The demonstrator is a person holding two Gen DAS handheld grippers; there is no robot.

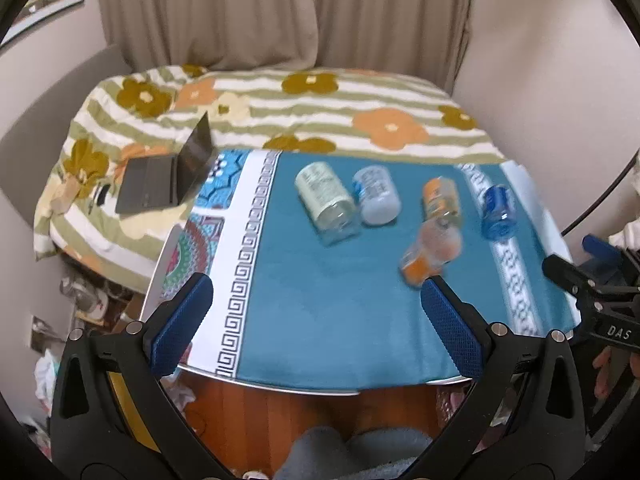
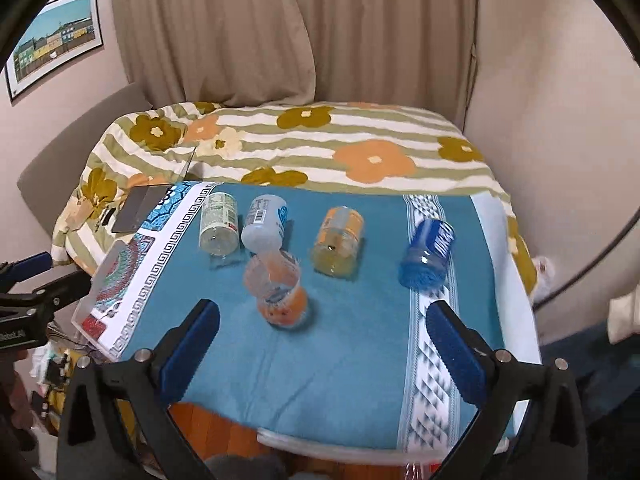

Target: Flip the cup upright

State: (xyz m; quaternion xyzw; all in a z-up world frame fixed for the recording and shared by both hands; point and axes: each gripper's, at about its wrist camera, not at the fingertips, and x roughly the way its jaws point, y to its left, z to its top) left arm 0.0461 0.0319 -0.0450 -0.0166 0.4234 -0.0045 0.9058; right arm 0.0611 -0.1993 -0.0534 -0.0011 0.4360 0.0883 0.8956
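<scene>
Several clear plastic cups lie on their sides on a table with a blue cloth [image 2: 344, 352]. A green-labelled cup [image 2: 218, 222] and a white-labelled cup [image 2: 265, 222] lie at the left. An orange cup [image 2: 339, 240] and a blue cup [image 2: 428, 252] lie to the right. A nearer orange-bottomed cup [image 2: 280, 292] tilts, blurred; it also shows in the left wrist view [image 1: 430, 250]. My right gripper [image 2: 322, 344] is open and empty, just in front of it. My left gripper [image 1: 316, 320] is open and empty over the table's near edge.
A bed with a flowered striped cover [image 2: 320, 148] stands behind the table, with an open laptop [image 1: 168, 176] on its left side. Curtains [image 2: 296, 28] hang at the back. Clutter lies on the floor at the left [image 1: 80, 300]. The wooden floor [image 1: 280, 412] shows below the table edge.
</scene>
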